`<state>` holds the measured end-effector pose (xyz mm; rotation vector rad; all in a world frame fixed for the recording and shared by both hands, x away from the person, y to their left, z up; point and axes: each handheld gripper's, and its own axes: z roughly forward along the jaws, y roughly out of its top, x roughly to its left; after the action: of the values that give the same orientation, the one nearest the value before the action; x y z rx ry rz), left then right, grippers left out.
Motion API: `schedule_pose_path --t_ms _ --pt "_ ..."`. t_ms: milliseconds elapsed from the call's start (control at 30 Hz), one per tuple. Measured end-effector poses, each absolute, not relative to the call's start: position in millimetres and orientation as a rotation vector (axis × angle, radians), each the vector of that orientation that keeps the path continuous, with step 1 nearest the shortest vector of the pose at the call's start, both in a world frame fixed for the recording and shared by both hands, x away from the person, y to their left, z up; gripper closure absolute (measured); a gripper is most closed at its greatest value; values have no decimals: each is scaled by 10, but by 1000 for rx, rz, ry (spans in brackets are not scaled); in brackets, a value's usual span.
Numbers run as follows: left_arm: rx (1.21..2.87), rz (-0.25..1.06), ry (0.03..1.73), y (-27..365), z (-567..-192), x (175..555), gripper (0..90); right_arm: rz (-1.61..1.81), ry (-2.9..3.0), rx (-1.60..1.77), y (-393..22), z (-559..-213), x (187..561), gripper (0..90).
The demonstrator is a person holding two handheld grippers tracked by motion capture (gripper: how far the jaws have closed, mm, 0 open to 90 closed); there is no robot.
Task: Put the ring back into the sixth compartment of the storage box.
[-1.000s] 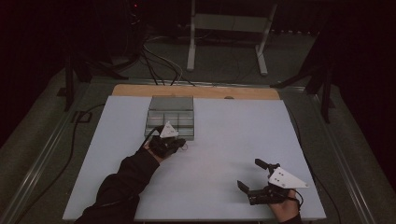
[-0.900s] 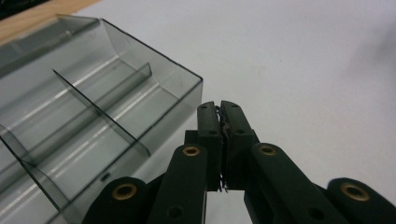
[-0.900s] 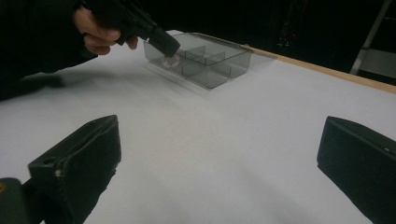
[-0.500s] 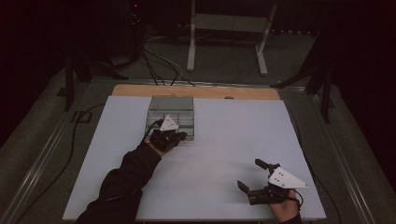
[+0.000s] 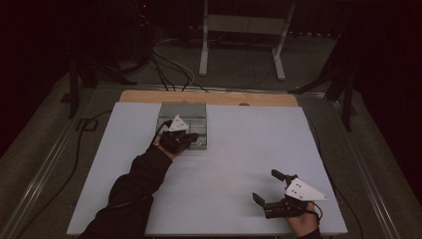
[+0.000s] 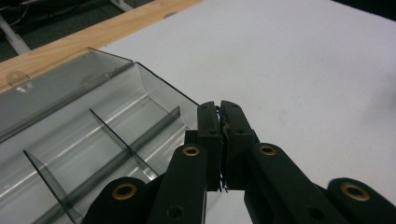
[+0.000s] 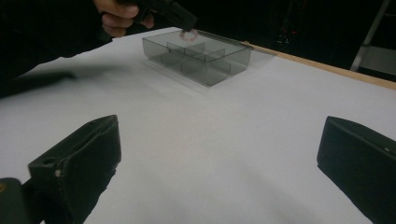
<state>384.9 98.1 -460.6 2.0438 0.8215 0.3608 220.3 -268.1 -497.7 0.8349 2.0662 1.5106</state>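
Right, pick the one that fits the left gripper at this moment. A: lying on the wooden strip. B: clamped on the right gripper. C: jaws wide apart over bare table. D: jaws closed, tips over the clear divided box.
D: the left gripper has its jaws pressed together at the near edge of the clear divided box; in the right gripper view a small pale ring hangs at its tip.

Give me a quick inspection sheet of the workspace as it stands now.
Surface: white table top, wooden strip along the far edge.
Job's things: clear divided box at the far side; small pale ring pinched at the left gripper's tip, over the box.
Clutter: nothing seen.
Grippers: left gripper shut on the ring; right gripper open, near the table's front right.
Cables: black cables on the floor beyond the table; one along the left edge.
Surroundings: dark room, metal stand behind.
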Motion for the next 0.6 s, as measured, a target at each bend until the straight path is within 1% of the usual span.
schedule_pose_path --t_ms 233,600 --pt "2020 374 854 980 -4608 3960 896 1510 2068 833 -2677 -4978 2204 0" --pt "2047 368 906 960 -4716 4116 895 1515 2067 830 -2680 -4974 2201 0"
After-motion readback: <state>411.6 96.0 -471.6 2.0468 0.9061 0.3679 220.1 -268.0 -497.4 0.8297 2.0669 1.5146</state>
